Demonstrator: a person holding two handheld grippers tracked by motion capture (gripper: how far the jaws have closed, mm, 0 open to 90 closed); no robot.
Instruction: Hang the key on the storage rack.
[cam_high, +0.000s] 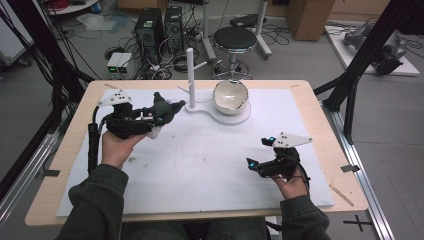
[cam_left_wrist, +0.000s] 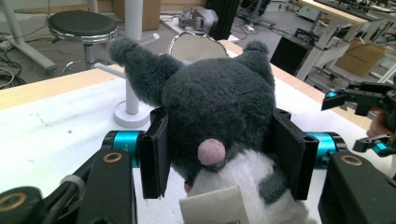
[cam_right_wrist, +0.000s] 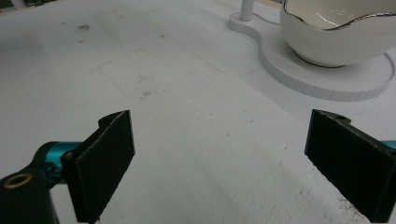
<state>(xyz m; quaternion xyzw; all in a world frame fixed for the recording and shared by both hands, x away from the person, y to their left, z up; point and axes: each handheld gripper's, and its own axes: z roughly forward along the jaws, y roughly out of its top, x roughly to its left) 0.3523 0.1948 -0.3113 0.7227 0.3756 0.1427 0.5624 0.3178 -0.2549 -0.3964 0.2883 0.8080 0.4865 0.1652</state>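
White table (cam_high: 200, 165) lies under our grippers. Our left gripper (cam_left_wrist: 219, 158) clamps the grey plush toy (cam_left_wrist: 215, 107); beyond it stand the post (cam_high: 190, 77) and bowl (cam_high: 230, 96). Our right gripper (cam_right_wrist: 219, 163) gapes wide, empty.

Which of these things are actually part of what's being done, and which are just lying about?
In use: plush toy, clamped in the left gripper; probably the bowl on its white stand ahead; right gripper, open.

Lying about: stool, computer towers, cardboard box.
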